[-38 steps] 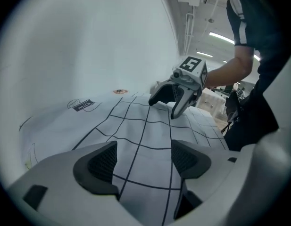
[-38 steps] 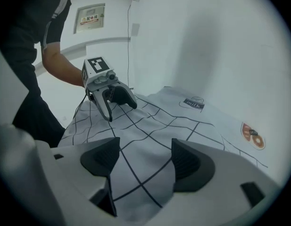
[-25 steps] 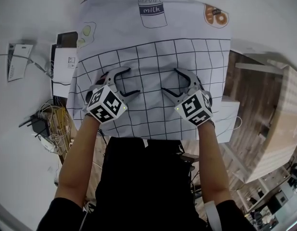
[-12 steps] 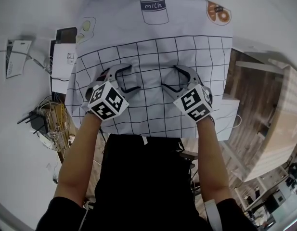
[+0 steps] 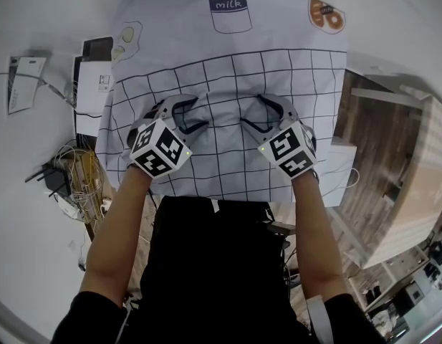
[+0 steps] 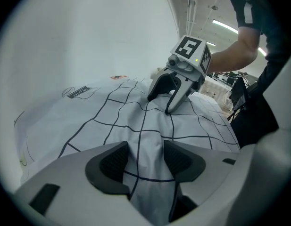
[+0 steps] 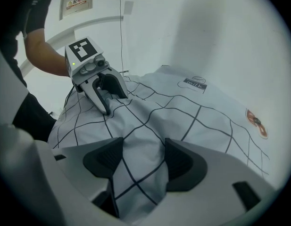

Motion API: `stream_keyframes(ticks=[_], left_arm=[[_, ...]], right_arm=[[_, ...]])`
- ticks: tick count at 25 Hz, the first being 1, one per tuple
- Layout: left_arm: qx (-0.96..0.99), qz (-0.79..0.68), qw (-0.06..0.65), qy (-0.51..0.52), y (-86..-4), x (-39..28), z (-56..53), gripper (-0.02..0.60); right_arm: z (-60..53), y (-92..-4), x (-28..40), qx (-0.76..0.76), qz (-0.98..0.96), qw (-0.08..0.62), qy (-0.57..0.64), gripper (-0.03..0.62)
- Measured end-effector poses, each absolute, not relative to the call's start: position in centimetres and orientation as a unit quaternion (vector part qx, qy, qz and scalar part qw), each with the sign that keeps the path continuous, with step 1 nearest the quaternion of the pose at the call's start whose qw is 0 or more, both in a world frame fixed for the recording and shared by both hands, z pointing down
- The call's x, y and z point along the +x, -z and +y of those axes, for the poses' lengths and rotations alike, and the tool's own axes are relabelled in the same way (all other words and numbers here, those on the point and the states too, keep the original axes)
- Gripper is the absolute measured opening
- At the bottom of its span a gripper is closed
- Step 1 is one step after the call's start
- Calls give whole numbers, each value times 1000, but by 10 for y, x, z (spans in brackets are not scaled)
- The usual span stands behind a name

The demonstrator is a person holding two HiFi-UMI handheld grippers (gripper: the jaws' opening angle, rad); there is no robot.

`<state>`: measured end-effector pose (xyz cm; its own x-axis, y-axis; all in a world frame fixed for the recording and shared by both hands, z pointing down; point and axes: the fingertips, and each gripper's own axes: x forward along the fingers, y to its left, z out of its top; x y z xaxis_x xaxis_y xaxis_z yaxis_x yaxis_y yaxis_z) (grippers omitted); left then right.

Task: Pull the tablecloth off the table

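The left gripper (image 6: 145,160) has its fingers (image 6: 112,166) clamped on one raised fold of the tablecloth (image 5: 278,41); the fold fills the gap and touches both dark pads, and these fingers have just been closing. The right gripper (image 7: 144,161) does the same: its fingers (image 7: 103,161) have just been closing a little, and one fold of the checked cloth is pressed between them. In the head view the two grippers stand side by side at the middle of the frame, each with one marker cube (image 5: 160,147) on top, so two cubes are counted. The tablecloth is white with a black grid on its near part and lies spread over the worktop, which it hides completely; its near edge hangs down in front of the person. Three drawings are on the far part: one bottle (image 5: 229,6) with the word "milk", cut off by the upper edge, one doughnut (image 5: 327,14) at upper right, and one pale shape (image 5: 127,34) at upper left that is hard to make out. One wall sign (image 7: 78,1) appears at upper left of the right gripper view; its writing is too small to read.
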<state>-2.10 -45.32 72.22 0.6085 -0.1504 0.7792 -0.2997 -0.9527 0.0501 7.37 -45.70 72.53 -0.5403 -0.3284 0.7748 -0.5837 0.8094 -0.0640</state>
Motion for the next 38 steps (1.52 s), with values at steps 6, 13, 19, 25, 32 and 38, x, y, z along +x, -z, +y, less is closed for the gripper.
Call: stream_keyframes(ticks=[6, 13, 19, 25, 32, 38], left_arm=[[892, -126, 94, -423, -718, -20, -454, 182], [896, -129, 90, -416, -712, -16, -445, 74], [900, -130, 88, -406, -703, -14, -441, 28], [912, -135, 82, -379, -682, -14, -442, 16], [920, -150, 73, -356, -652, -12, -445, 15], [923, -172, 52, -340, -621, -11, -455, 15]], right_arm=[[-457, -721, 74, 273, -857, 406, -164, 190], [-455, -715, 76, 278, -856, 403, -166, 69], [-451, -707, 74, 282, -860, 391, -167, 29], [-452, -682, 74, 285, -864, 375, -177, 26], [-454, -647, 77, 295, -871, 353, -172, 26], [-461, -614, 78, 311, -877, 333, -152, 25]])
